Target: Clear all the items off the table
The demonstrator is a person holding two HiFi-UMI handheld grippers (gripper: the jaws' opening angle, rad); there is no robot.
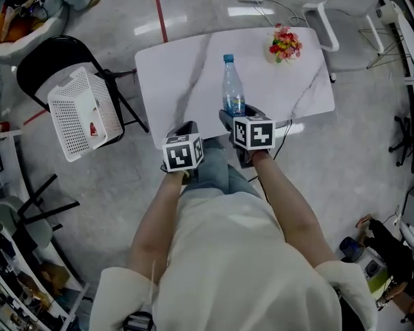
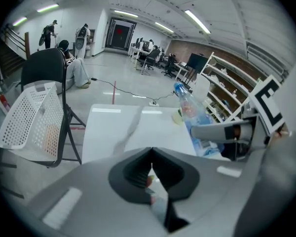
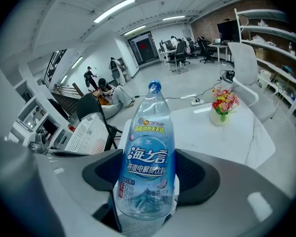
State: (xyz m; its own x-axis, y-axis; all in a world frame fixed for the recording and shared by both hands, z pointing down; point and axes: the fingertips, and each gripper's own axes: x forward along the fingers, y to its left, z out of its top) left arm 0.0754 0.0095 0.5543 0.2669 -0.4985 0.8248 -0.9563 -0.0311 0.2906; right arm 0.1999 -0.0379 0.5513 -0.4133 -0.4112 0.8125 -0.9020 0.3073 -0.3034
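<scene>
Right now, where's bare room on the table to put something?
The white marble-look table is bare across its left half and middle. Crowded: the far right corner, with the pot of colourful flowers, and the near edge, where the right tool holds the clear plastic bottle.

Open-plan office (desks (image 3: 218,46), chairs (image 3: 179,51), shelving (image 3: 274,33) etc.).
</scene>
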